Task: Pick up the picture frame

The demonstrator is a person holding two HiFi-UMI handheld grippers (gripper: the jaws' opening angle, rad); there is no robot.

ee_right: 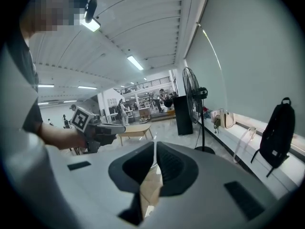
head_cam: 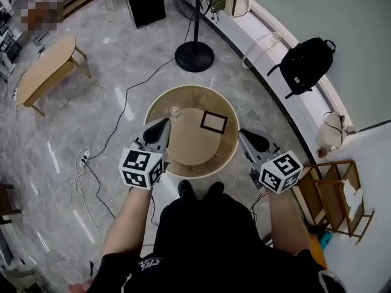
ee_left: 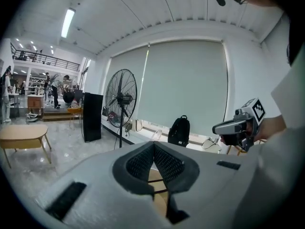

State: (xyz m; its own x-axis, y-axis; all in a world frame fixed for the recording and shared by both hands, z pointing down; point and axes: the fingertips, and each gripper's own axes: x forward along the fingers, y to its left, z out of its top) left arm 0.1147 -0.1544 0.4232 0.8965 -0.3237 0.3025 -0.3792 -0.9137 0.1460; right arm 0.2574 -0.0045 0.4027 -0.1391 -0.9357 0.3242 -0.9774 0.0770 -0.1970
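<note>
The picture frame [head_cam: 214, 122], dark brown with a pale middle, lies flat on the right half of a round wooden table [head_cam: 229, 154]. My left gripper [head_cam: 164, 124] hovers over the table's left edge, jaws shut and empty, well left of the frame. In the left gripper view its jaws [ee_left: 153, 146] meet at the tip, with the tabletop below. My right gripper [head_cam: 243, 133] hangs at the table's right rim, just right of and nearer than the frame. In the right gripper view its jaws [ee_right: 155, 149] show a thin slit with nothing between them.
A small pale object [head_cam: 175, 110] stands on the table's far left. A pedestal fan [head_cam: 194, 54] is behind the table and a black backpack [head_cam: 305, 63] leans on the ledge. A wooden rack [head_cam: 336, 194] is at right; cables [head_cam: 79, 163] and a low table [head_cam: 46, 72] at left.
</note>
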